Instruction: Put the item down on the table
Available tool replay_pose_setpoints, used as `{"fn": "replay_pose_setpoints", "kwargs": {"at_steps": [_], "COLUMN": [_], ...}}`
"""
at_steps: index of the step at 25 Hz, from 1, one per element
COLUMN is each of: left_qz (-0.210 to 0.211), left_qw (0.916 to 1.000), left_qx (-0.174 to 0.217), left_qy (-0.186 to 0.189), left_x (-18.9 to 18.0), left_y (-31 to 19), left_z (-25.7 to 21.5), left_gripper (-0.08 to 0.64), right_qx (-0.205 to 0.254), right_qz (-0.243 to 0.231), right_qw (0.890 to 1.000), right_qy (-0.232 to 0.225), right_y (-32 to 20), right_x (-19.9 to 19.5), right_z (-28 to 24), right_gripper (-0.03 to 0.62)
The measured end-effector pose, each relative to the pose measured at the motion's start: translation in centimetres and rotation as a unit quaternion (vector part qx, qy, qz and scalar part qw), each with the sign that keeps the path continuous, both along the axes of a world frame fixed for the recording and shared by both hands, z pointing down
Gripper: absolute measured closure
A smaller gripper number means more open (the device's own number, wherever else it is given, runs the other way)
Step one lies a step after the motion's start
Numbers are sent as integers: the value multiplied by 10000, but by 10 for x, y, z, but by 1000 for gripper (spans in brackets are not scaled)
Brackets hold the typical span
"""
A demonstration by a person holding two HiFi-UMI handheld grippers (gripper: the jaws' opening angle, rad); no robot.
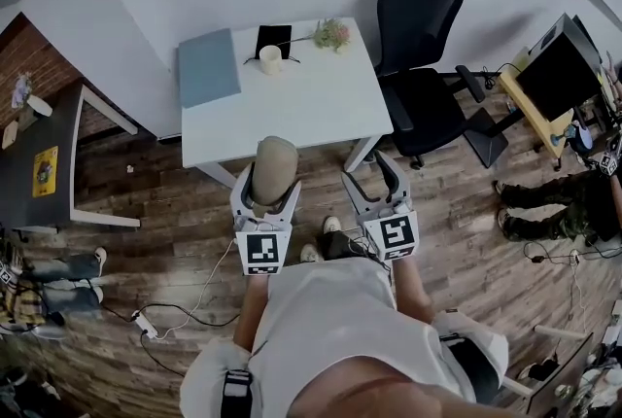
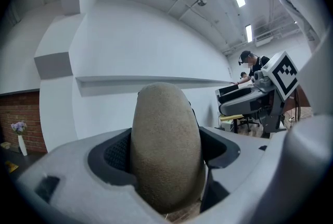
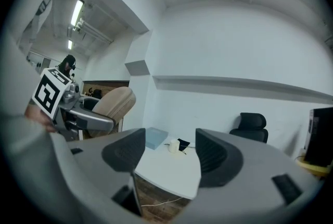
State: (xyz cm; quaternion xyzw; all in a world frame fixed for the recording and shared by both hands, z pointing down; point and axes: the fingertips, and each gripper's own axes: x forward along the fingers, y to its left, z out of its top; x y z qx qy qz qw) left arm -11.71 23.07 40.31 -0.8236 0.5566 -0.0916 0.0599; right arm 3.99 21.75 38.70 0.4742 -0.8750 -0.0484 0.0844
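Tan egg-shaped item [image 1: 274, 161] held short of the white surface [image 1: 311, 105].
The jaws of the left gripper [image 1: 266, 194] clamp the item upright above the wooden floor [image 1: 165, 202], near the surface's front edge; those of the right gripper [image 1: 372, 181] stand apart, empty.

Head view steeply down over white table [image 1: 292, 105], right gripper view sharing it, left one seemingly facing wall [image 2: 135, 46]
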Motion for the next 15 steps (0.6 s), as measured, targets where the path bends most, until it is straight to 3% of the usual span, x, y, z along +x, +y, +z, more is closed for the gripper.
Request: {"fn": "replay_pose_setpoints", "kwargs": {"at_steps": [15], "left_qz": [-94], "left_qw": [9999], "left_qx": [-56], "left_qy": [-27], "left_x": [-8], "left_y": [-67], "left_z": [7], "left_gripper": [175], "right_qx": [-53], "right_qz": [-178], "right_qw": [9998], "right_qy": [-86], "right_y": [-70], "right_x": [-14], "right_z": [-1], "right_gripper": [292]}}
